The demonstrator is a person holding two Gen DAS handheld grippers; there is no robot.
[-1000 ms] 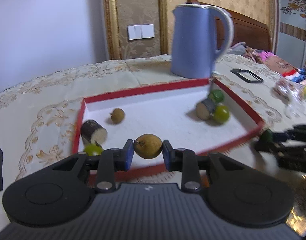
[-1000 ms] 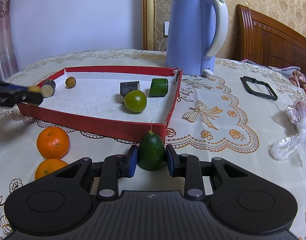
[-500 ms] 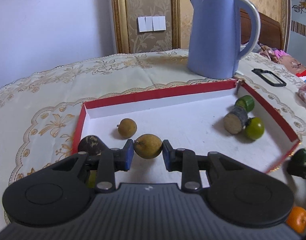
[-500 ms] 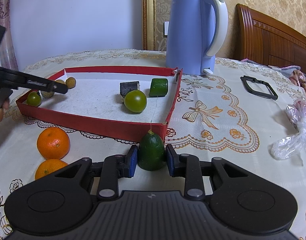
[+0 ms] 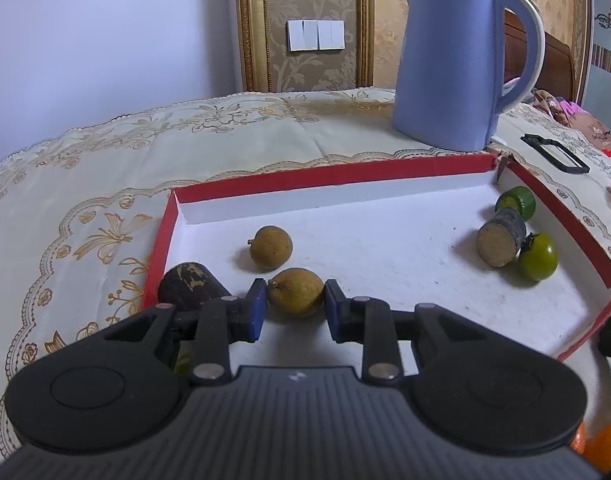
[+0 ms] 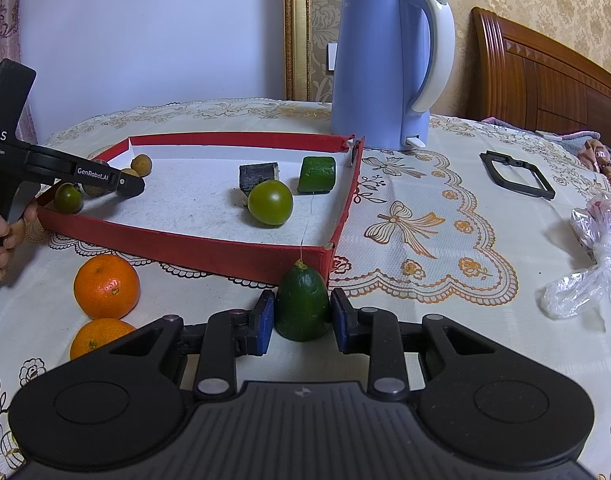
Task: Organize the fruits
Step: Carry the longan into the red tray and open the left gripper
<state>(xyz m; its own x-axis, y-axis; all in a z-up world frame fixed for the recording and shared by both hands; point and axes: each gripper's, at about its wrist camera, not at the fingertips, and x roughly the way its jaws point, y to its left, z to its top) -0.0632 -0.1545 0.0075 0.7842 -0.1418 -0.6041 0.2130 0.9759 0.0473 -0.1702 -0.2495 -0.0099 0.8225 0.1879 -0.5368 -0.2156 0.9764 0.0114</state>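
Note:
My left gripper (image 5: 295, 310) is shut on a brown longan (image 5: 295, 292), low over the white floor of the red-rimmed tray (image 5: 345, 174) near its left corner. A second longan (image 5: 271, 247) lies just beyond it, and a dark cut stalk piece (image 5: 189, 286) sits by the left finger. My right gripper (image 6: 301, 320) is shut on a dark green pointed fruit (image 6: 302, 304), outside the tray's near corner (image 6: 325, 250). In the right wrist view the left gripper (image 6: 125, 186) reaches into the tray from the left.
In the tray lie a green round fruit (image 6: 270, 202), a dark block (image 6: 258, 176) and a green cut piece (image 6: 316, 174). Two oranges (image 6: 106, 286) sit on the cloth before the tray. A blue kettle (image 6: 385, 80) stands behind, a black frame (image 6: 515, 174) and a plastic bag (image 6: 593, 256) to the right.
My left gripper has moved forward and down into the tray with the longan, close to the other longan. The right gripper has stayed still with the green fruit.

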